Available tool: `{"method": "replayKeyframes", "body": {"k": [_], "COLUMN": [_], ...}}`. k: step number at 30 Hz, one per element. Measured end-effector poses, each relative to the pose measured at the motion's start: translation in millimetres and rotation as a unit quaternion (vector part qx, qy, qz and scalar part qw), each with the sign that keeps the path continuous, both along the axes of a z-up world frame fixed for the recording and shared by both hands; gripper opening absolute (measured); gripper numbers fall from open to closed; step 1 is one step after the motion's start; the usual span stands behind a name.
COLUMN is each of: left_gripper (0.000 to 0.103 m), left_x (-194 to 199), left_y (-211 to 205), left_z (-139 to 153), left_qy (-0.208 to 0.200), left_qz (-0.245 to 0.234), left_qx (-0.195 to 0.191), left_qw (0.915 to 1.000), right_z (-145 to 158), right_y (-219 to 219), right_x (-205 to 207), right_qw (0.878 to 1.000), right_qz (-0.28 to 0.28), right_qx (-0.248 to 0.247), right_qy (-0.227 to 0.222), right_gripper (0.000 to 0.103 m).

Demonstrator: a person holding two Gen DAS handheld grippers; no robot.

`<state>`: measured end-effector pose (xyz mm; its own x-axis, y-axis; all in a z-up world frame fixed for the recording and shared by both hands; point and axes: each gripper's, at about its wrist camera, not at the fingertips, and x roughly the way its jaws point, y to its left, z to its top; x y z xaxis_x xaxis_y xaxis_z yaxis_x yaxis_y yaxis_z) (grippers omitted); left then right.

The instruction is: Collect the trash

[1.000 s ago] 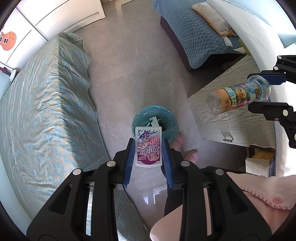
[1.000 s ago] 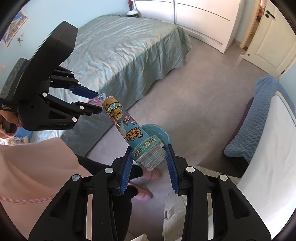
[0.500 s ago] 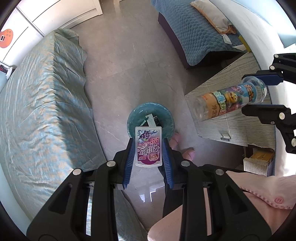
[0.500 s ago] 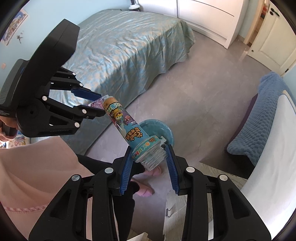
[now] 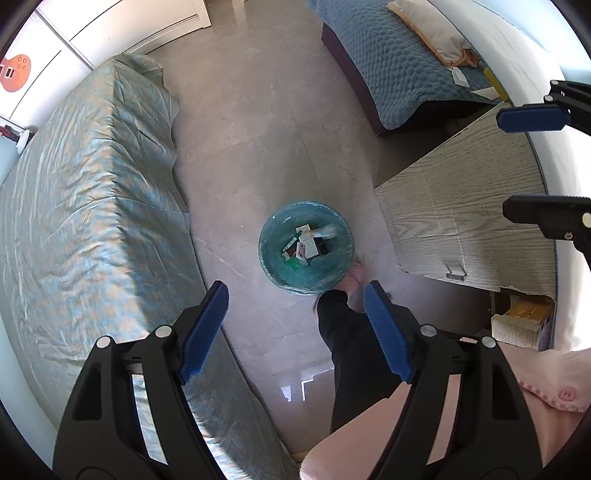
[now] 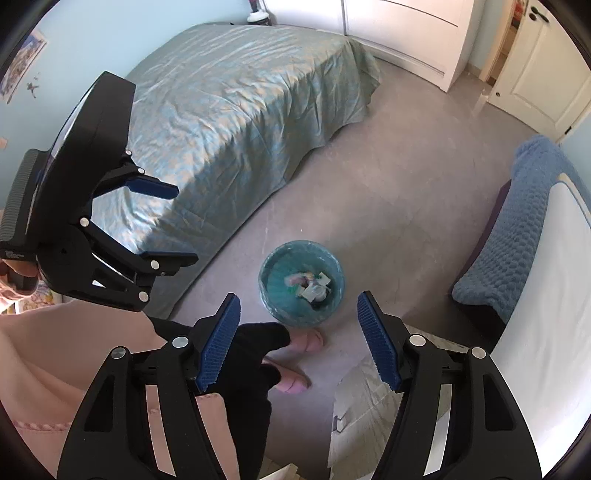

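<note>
A round teal bin (image 5: 271,254) lined with a bag stands on the grey floor below both grippers; it also shows in the right wrist view (image 6: 269,291). Several pieces of trash (image 5: 308,243) lie inside it, among them a blurred bottle (image 5: 325,230) and wrappers (image 6: 312,284). My left gripper (image 5: 295,295) is open and empty, high above the bin. My right gripper (image 6: 298,308) is open and empty too. The right gripper also shows at the right edge of the left wrist view (image 5: 524,162). The left gripper shows at the left of the right wrist view (image 6: 181,225).
A bed with a teal cover (image 5: 85,206) lies to the left. A wooden cabinet (image 5: 465,206) and a blue-covered bed (image 5: 399,62) stand to the right. The person's legs and pink slippers (image 6: 295,380) are beside the bin. White wardrobes (image 6: 402,29) line the far wall.
Both grippers have opened. The card packet left the left gripper and the bottle left the right gripper; both now lie in the bin.
</note>
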<state>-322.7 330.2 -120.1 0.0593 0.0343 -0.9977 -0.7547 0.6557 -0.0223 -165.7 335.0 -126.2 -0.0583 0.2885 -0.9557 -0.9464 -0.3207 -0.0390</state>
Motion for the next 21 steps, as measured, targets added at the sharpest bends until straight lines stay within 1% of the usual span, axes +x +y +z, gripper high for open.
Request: {"method": "replayKeyframes", "body": {"k": [9, 13, 16, 21], "left_gripper": [0.076, 0.076, 0.076, 0.076], "left_x": [7, 15, 20, 32], "left_y": [1, -2, -3, -6], "left_z": [6, 10, 13, 18], "left_qy": [0.0, 0.008, 0.005, 0.004], "left_qz": [-0.011, -0.028, -0.034, -0.051], "left_qx": [0.011, 0.023, 0.024, 0.03], "left_qw": [0.9999, 0.9993, 0.9991, 0.9982], "right_z": [3, 7, 10, 16], "right_y": [-5, -10, -16, -26], "right_x": [4, 10, 15, 24], "right_qw": [1.0, 0.999, 0.999, 0.998], "right_qz": [-0.015, -0.028, -0.037, -0.057], "right_qx": [0.008, 0.013, 0.018, 0.029], "right_qy": [0.004, 0.009, 0.01, 0.014], "right_gripper": [0.067, 0.07, 0.072, 0.072]}}
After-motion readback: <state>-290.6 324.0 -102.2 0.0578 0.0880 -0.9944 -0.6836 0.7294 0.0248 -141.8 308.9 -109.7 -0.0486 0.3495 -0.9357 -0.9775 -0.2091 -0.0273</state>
